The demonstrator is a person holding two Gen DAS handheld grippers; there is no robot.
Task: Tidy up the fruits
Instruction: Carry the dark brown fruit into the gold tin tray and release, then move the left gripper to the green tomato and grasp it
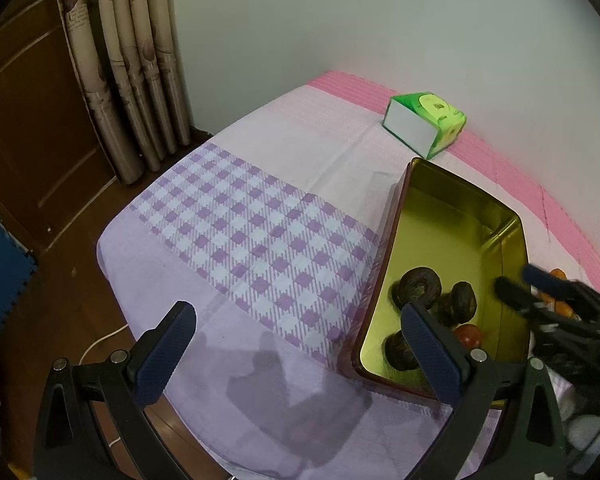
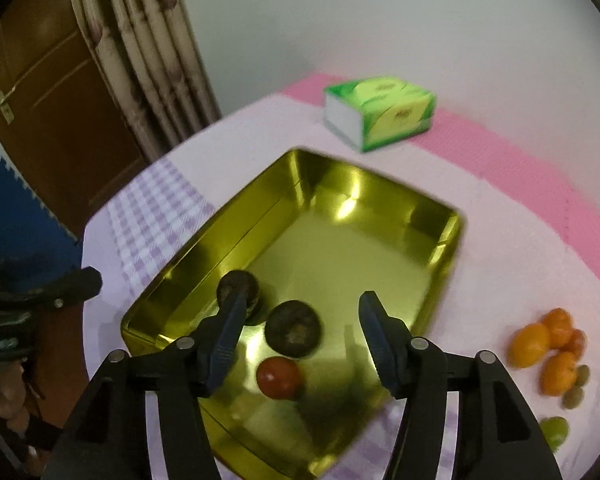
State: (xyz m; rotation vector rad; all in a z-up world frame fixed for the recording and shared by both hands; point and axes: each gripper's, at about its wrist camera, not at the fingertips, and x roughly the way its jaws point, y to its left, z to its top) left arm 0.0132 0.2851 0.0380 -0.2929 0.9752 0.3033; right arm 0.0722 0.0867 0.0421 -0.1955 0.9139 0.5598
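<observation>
A gold-lined rectangular tin (image 2: 380, 248) sits open on the cloth-covered table (image 1: 260, 160), and the fruit already in it can be counted: three dark, wrinkled round fruits (image 1: 418, 286) in the left wrist view, clustered at the near end, and one small red fruit (image 2: 279, 377) beside them. The right wrist view shows only two of the dark ones, one partly behind a finger. Outside the tin, to its right on the cloth, lies a loose group (image 2: 548, 348) of about four orange citrus fruits, with roughly three small green grapes (image 2: 555, 432) just beside and below them; blur keeps that count uncertain. The right gripper (image 2: 300, 344) hangs over the near end of the tin with its fingers spread wide and nothing between them. The left gripper (image 1: 296, 352) hovers over the checked purple cloth left of the tin, also wide apart and holding nothing. A green tissue pack (image 2: 380, 114) lies near the wall; its printing is too blurred to read.
</observation>
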